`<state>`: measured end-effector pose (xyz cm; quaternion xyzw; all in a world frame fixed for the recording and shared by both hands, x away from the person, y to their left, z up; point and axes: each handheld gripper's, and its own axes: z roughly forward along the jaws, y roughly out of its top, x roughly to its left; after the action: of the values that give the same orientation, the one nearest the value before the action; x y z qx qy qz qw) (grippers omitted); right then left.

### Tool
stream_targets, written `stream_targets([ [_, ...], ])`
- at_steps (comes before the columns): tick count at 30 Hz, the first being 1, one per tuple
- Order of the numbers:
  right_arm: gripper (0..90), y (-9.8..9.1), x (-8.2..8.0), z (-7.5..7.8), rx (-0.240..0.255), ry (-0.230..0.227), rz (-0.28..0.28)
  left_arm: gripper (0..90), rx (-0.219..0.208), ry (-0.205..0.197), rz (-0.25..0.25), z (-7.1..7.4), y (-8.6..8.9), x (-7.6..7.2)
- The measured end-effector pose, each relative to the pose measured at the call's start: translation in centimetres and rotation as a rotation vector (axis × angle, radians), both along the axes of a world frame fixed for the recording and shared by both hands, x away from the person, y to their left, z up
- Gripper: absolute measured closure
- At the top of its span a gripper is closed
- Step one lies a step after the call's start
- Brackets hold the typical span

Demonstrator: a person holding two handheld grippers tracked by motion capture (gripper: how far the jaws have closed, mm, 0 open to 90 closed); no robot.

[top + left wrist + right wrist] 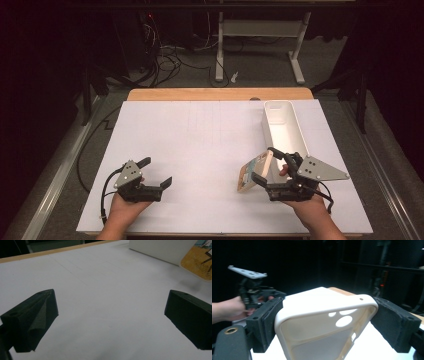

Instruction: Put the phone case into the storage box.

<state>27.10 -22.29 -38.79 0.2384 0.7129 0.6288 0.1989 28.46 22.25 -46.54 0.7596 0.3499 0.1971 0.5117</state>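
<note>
Right gripper (262,165), one: a single cream phone case (255,172) is being clamped between its pads, lower right of the high view, lifted off the white table sheet (200,150). Left gripper (156,172), one: jaws are being held apart, nothing between, lower left. One white tray (285,125), upper right.

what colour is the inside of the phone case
Cream-white, plain; the phone case shows best in the right gripper view.
</note>
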Motion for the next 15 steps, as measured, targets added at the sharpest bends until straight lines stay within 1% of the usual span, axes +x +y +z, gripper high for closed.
stream_targets([
  [3, 14.0, -0.14, -0.06, 0.03, -0.005, -0.008, -0.045, 0.2, 0.004, 0.001, -0.003, -0.04, -0.04, -0.06],
  [4, 14.0, -0.14, -0.06, 0.03, -0.005, -0.008, -0.045, 0.2, 0.004, 0.001, -0.003, -0.04, -0.04, -0.06],
  [11, 14.1, -0.09, -0.25, -0.05, -0.016, -0.013, -0.107, 0.2, 0.003, 0.000, 0.004, -0.09, -0.13, -0.11],
  [15, 14.0, -0.07, -0.25, -0.09, -0.016, -0.011, -0.125, 0.2, -0.004, -0.004, 0.001, -0.04, -0.11, -0.14],
])
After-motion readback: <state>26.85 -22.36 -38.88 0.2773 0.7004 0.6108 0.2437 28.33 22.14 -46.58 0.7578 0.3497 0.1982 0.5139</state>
